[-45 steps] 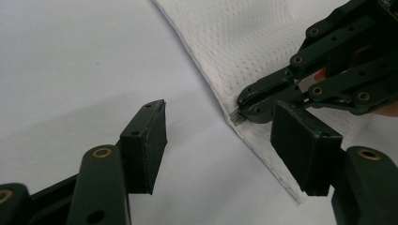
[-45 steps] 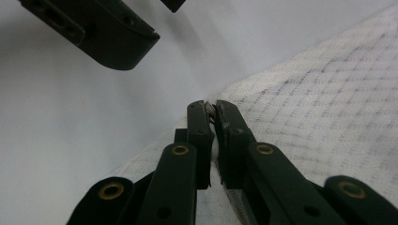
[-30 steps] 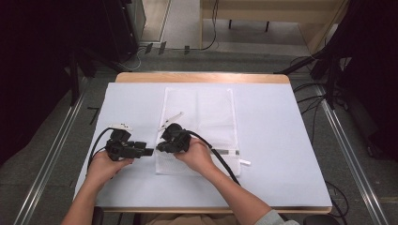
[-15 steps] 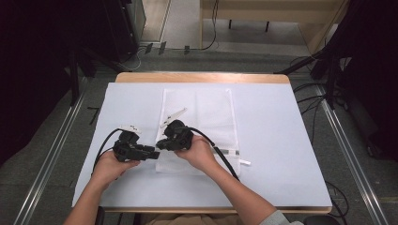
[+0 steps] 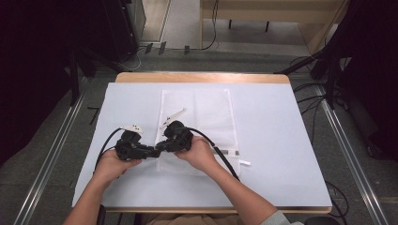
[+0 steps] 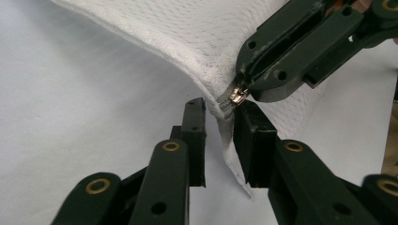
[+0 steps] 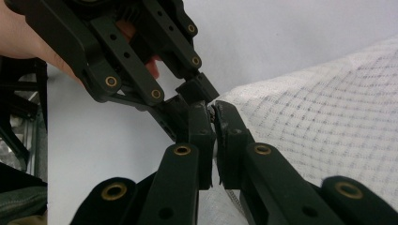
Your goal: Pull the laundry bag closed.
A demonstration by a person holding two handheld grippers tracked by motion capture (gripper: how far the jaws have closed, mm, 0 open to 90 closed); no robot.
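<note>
White mesh bag (image 5: 206, 117) corner pinched by right tool (image 7: 213, 112).

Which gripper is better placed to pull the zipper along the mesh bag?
Right: the right gripper is already shut on the zipper pull. The left gripper is open astride the mesh bag edge, suited to bracing.

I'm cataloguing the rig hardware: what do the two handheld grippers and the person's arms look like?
Both grippers, left gripper and right gripper, are black, with two flat jaws on linkage arms joined by brass-ringed pivots. A black cable trails from each, and a white tab sits on top of each. The forearms are bare; a light grey sleeve edge shows by the right elbow.
</note>
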